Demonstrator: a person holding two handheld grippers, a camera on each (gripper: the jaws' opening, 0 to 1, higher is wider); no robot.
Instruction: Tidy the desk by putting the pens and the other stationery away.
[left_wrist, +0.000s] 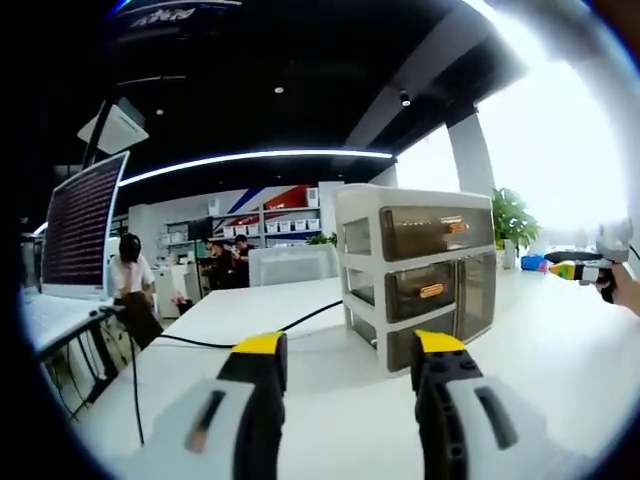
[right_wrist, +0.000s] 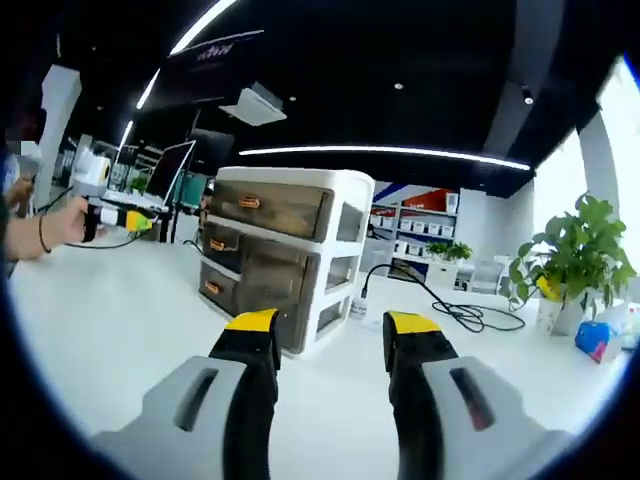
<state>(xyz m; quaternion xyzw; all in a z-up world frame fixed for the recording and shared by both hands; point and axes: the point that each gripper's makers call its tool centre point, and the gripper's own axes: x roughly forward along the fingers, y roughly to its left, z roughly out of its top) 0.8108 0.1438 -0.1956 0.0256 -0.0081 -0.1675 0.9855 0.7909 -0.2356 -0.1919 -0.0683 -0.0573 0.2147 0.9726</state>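
A white three-drawer unit (left_wrist: 420, 270) with smoky translucent drawers and orange handles stands on the white desk (left_wrist: 300, 310); all three drawers look closed. My left gripper (left_wrist: 350, 345) hovers just in front of it, jaws open with nothing between them. The right gripper (left_wrist: 585, 268), held in a hand, comes in at the far right edge. In the right gripper view the same drawer unit (right_wrist: 280, 250) stands ahead and to the left. My right gripper (right_wrist: 332, 322) is open and holds nothing. The left gripper (right_wrist: 112, 215), held by a hand, shows at the left beyond the unit.
A black cable (left_wrist: 250, 335) runs across the desk towards an open laptop (left_wrist: 85, 225) at the left. Potted plants (right_wrist: 575, 260) and a blue item (right_wrist: 595, 340) stand at the desk's far end, with a coiled cable (right_wrist: 450, 312) and a small white bottle (right_wrist: 358, 305) beside the unit. People sit at desks behind.
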